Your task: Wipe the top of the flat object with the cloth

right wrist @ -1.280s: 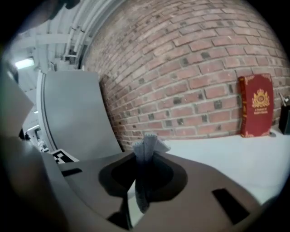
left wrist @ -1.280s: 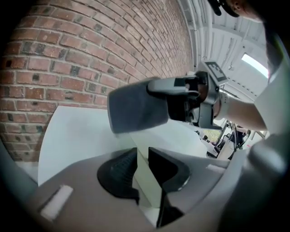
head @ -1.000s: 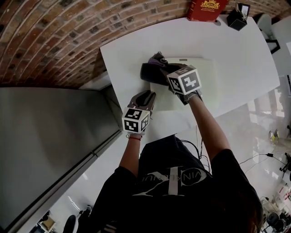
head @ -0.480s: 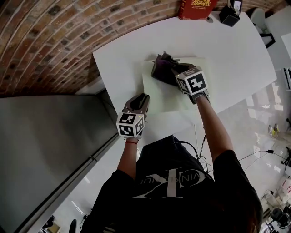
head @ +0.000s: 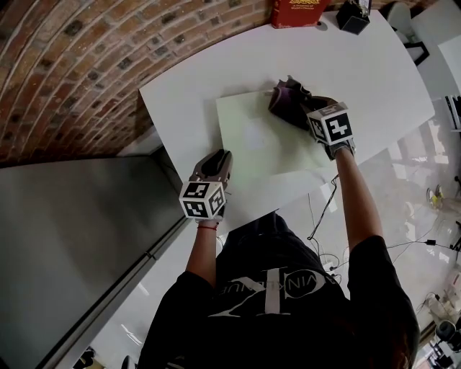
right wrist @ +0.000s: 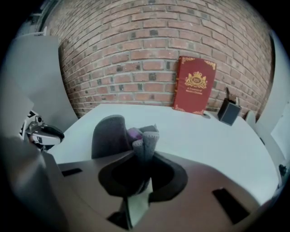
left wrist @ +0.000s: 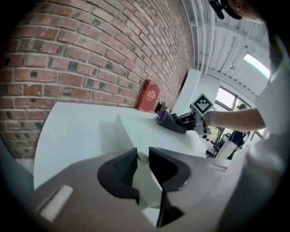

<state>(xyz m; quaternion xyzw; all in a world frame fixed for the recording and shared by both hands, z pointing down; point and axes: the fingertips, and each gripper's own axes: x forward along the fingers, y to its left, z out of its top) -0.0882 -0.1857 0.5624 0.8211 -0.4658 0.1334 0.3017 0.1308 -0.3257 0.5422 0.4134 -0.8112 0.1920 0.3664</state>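
A pale green flat board (head: 263, 140) lies on the white table (head: 374, 65). My left gripper (head: 222, 156) is at the board's near left edge, and in the left gripper view its jaws (left wrist: 142, 156) are shut on that edge of the board (left wrist: 154, 133). A dark grey and purple cloth (head: 290, 99) rests on the board's far right part. My right gripper (head: 306, 109) is shut on the cloth, which bunches up between its jaws (right wrist: 142, 158) in the right gripper view. The same cloth (left wrist: 170, 121) shows far off in the left gripper view.
A red book (head: 295, 11) stands against the brick wall at the table's far edge, with a black pen holder (head: 353, 16) to its right. The table's near edge runs just in front of the person. A grey floor lies to the left.
My right gripper has dragged the cloth rightward across the board, from its far left part to its far right part. The left gripper has stayed on the board's edge.
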